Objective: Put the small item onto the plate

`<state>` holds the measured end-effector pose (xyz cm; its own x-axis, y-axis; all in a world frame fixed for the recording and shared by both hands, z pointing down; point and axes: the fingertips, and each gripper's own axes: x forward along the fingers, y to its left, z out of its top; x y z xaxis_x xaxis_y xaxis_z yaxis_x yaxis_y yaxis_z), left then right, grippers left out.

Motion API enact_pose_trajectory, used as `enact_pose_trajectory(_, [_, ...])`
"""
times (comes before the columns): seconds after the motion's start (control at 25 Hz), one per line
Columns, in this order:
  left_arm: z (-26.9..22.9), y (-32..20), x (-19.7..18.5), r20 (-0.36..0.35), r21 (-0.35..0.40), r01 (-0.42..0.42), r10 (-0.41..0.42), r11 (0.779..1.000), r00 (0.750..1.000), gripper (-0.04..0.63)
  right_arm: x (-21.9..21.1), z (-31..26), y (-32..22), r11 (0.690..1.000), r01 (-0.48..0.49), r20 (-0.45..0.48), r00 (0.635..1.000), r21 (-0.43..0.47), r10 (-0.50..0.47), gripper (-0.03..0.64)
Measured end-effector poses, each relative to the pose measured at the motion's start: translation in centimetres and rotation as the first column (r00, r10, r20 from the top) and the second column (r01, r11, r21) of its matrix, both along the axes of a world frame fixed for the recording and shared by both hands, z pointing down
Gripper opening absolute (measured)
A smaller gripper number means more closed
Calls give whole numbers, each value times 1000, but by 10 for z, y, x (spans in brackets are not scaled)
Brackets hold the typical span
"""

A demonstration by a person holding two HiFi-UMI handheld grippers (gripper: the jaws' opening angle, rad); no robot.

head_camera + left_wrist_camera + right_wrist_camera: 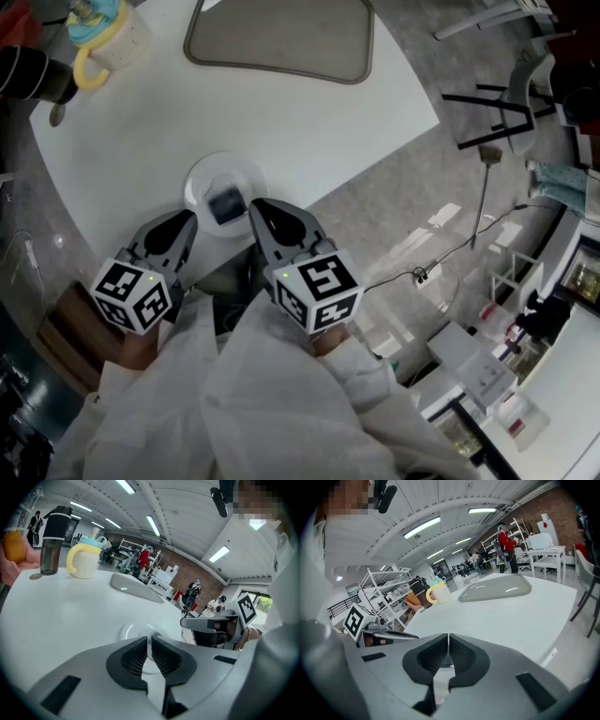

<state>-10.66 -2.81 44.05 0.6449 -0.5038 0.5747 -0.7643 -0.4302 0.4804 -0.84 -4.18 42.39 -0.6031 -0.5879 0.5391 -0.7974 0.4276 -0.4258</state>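
Plate [201, 181]: white, near the front edge of the round table [309, 122], between the two gripper tips.
Small item [227, 202]: dark, lying on the plate.
Left gripper [191, 219]: jaws a sliver apart, nothing between them.
Right gripper [254, 206]: jaws pressed together, empty, tip at the plate's rim.
Far side: grey tray [277, 37], yellow-handled cup [105, 42].

The white table [309, 131] lies bare between the plate [201, 181] at its near edge and the grey tray [281, 39] at the far side. A mug [105, 36] and a dark tumbler [25, 75] crowd the far left corner.
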Motion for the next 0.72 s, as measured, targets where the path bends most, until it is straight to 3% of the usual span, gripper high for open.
enact_pose_trajectory(0.72, [41,15,-15,61,-102,52,-46,993,997,35,11,44,25,989,-44,11,999,-141,46,17])
